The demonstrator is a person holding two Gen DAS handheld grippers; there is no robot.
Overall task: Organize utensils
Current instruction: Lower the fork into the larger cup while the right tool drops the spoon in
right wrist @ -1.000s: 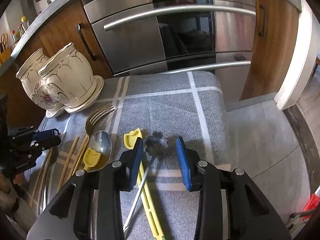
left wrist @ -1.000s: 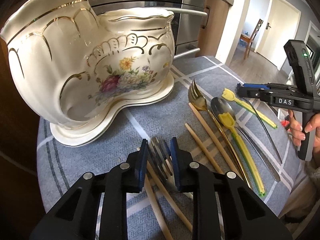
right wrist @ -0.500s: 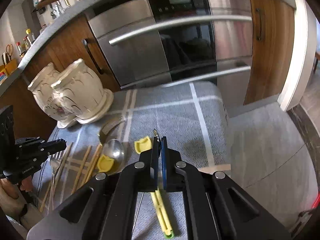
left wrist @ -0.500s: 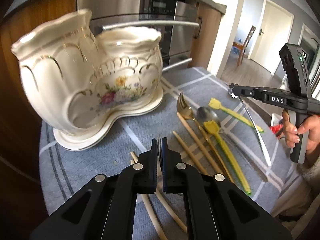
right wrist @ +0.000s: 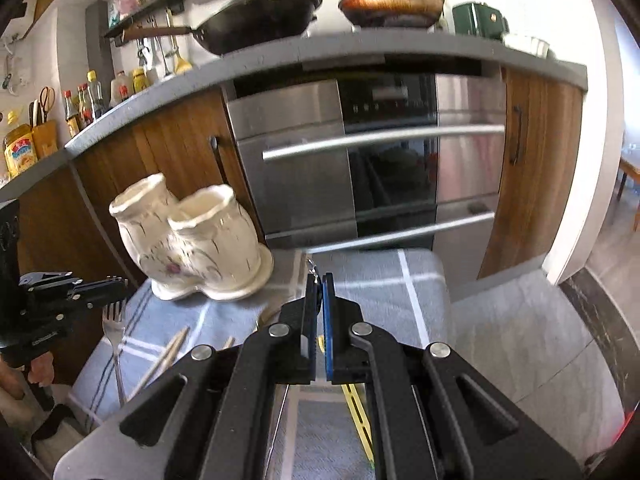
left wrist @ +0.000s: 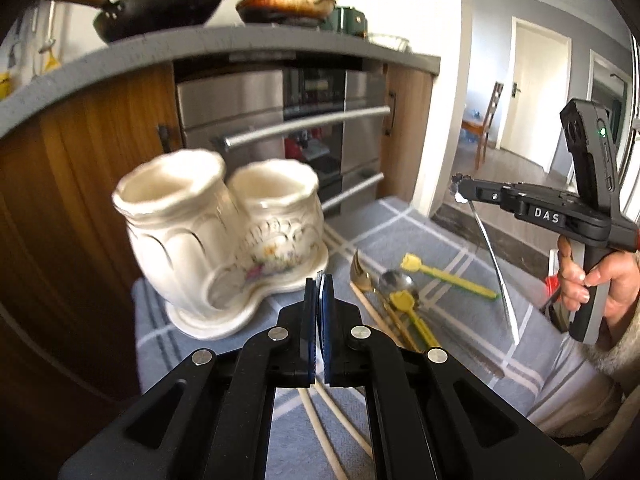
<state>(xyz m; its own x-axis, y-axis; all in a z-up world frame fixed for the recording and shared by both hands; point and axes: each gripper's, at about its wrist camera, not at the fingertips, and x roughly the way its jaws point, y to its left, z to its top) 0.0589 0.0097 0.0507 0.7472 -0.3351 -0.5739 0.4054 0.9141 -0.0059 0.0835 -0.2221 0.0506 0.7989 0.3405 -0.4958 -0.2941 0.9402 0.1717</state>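
Observation:
A white two-cup ceramic holder (left wrist: 224,240) (right wrist: 192,248) with gold trim stands at the far left of the grey checked cloth (left wrist: 404,224). My left gripper (left wrist: 319,284) (right wrist: 120,280) is shut on the tines of a silver fork (right wrist: 114,328), which hangs handle-down above the cloth. My right gripper (right wrist: 319,284) (left wrist: 460,192) is shut on the end of a slim silver utensil (left wrist: 494,268), also hanging clear of the cloth. Both grippers are to the right of the holder and apart from it.
On the cloth lie a gold fork (left wrist: 360,276), a silver spoon (left wrist: 396,282), two yellow utensils (left wrist: 448,278) (left wrist: 412,316) and wooden chopsticks (left wrist: 376,316) (right wrist: 168,356). A steel oven (right wrist: 344,168) and wooden cabinets stand just behind the table. Bare floor lies right.
Both grippers closed on their utensils and lifted them off the cloth. Both views have risen and tipped up, so the counter and pans now show.

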